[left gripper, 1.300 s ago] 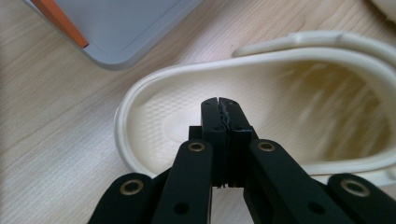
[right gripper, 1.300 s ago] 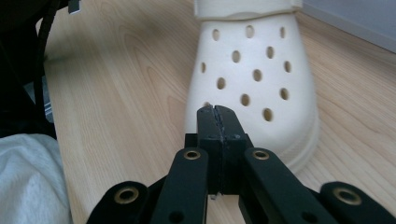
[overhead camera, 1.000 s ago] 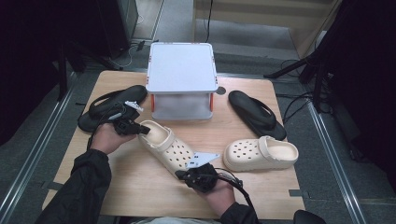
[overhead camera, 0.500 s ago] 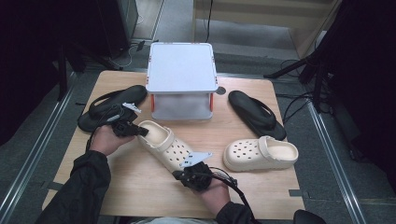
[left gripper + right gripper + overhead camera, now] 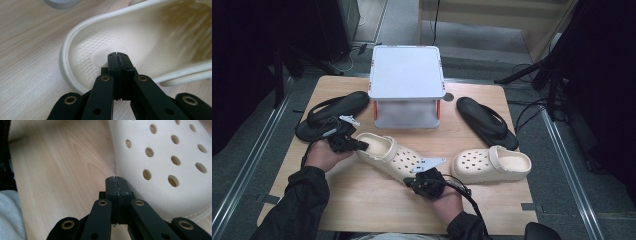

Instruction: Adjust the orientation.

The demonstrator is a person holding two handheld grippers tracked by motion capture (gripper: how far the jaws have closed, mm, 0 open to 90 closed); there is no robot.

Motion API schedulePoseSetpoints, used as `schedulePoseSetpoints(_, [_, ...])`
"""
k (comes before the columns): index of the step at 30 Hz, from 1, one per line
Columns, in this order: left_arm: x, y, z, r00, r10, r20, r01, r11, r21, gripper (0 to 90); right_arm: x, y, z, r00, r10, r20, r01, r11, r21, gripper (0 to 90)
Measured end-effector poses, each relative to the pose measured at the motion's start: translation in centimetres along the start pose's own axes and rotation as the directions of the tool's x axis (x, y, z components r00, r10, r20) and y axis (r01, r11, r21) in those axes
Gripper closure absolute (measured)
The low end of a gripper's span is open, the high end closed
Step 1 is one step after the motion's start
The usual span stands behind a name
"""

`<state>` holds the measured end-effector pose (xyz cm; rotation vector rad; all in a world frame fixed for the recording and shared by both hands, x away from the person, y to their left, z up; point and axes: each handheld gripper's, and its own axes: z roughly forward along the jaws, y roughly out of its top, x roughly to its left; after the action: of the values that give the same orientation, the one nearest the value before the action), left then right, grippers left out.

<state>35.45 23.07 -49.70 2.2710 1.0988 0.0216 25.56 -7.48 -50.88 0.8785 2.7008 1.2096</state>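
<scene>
Cream clog (image 5: 388,156) lying diagonally, heel far-left, toe near-right. Left gripper (image 5: 117,55) pressed together inside the heel; right gripper (image 5: 116,180) pressed together just beside the toe.

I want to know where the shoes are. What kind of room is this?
Probably a workshop or recording lab, not a home: a bare wooden table on a grey floor with metal rails, loose cables, and dark stands around it.

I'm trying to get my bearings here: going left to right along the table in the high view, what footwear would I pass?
Left black sandal → cream clog held between the grippers → second cream clog; the right black sandal overlaps that one, so I leave its place open.
</scene>
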Motion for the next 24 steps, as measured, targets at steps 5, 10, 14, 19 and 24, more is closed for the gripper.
schedulePoseSetpoints(5, [-0.7,-0.7,-0.2,0.9999,-0.005,0.01,0.005,1.0,-0.001,90.0,-1.3,0.1,-0.3,0.9992,0.034,0.022,-0.033,0.999,-0.005,90.0])
schedulePoseSetpoints(10, [-1.5,-1.5,-0.5,1.0,0.006,0.007,-0.006,1.0,0.001,90.0,-2.2,0.2,-0.6,0.9972,0.06,0.044,-0.059,0.998,-0.004,90.0])
schedulePoseSetpoints(14, [-2.2,-2.2,-0.6,0.9996,-0.008,0.025,0.008,1.0,-0.004,90.0,-3.0,0.5,-0.6,0.9956,0.071,0.061,-0.071,0.997,-0.009,90.0])
schedulePoseSetpoints(19, [-3.5,-2.8,-0.7,0.9996,0.003,0.028,-0.003,1.0,0.004,90.0,-3.9,0.8,-0.6,0.9917,0.099,0.083,-0.098,0.995,-0.016,90.0])
schedulePoseSetpoints(24, [-4.6,-3.3,-0.7,0.9994,0.011,0.034,-0.011,0.9999,0.012,90.0,-4.9,1.3,-0.4,0.988,0.118,0.1,-0.116,0.993,-0.022,90.0])
